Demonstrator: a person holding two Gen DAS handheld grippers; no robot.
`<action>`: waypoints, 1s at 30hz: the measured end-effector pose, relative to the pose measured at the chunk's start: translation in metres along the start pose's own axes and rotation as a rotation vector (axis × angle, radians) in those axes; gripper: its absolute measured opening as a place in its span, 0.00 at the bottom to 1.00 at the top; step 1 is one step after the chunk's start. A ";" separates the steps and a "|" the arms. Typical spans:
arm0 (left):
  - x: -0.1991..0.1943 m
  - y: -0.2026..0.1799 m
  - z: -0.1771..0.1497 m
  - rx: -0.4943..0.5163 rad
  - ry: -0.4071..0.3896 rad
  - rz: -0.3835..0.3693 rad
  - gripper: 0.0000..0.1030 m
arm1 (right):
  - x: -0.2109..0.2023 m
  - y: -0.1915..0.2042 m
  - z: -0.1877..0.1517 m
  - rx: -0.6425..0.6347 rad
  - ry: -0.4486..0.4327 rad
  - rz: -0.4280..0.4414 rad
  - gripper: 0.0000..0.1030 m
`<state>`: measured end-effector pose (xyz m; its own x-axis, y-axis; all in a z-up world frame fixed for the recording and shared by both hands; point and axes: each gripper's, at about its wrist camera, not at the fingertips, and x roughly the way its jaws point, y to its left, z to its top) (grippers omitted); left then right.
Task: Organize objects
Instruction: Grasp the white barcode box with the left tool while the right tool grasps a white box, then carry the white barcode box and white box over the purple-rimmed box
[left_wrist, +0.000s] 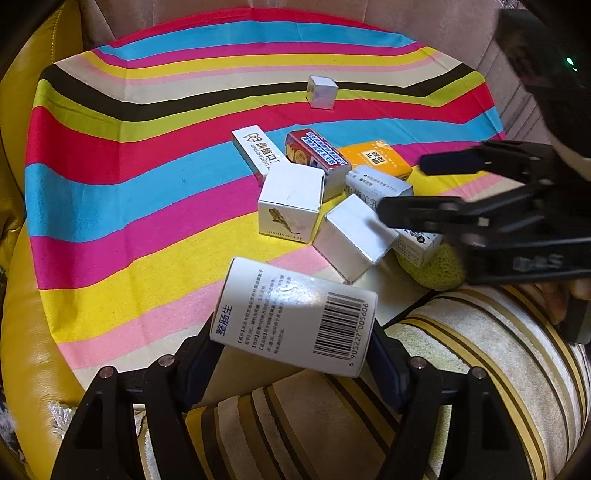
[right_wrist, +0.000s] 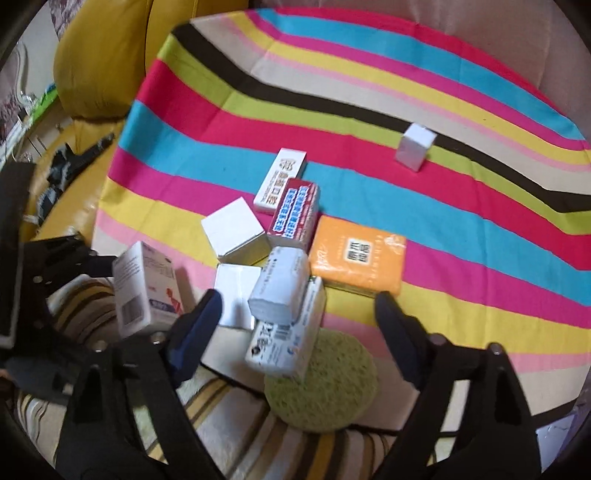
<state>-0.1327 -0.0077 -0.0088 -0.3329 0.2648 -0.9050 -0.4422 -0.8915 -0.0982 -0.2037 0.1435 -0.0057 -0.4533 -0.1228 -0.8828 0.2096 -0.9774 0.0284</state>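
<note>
The left gripper (left_wrist: 295, 354) clamps a barcoded box (left_wrist: 295, 310) at lower centre, while the right gripper (right_wrist: 295, 325), jaws apart, straddles the nearer pile (right_wrist: 284, 291).

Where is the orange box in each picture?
Left wrist view: the orange box lies right of middle, behind the red box.
Right wrist view: the orange box lies in the middle, right of the red box.
Shared landmark: the small white box standing alone on the black stripe.
</note>
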 end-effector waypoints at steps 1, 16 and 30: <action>0.001 0.000 0.000 0.000 0.001 -0.002 0.71 | 0.006 0.000 -0.001 0.000 0.007 -0.001 0.70; -0.008 -0.001 -0.002 0.001 -0.010 0.007 0.71 | 0.008 -0.006 -0.008 0.014 0.011 0.084 0.32; -0.027 -0.029 0.007 0.055 -0.048 0.023 0.71 | -0.045 -0.043 -0.053 0.099 -0.077 0.085 0.32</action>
<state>-0.1170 0.0138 0.0212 -0.3828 0.2631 -0.8856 -0.4783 -0.8766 -0.0536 -0.1463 0.1997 0.0083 -0.5035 -0.2145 -0.8369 0.1652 -0.9747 0.1505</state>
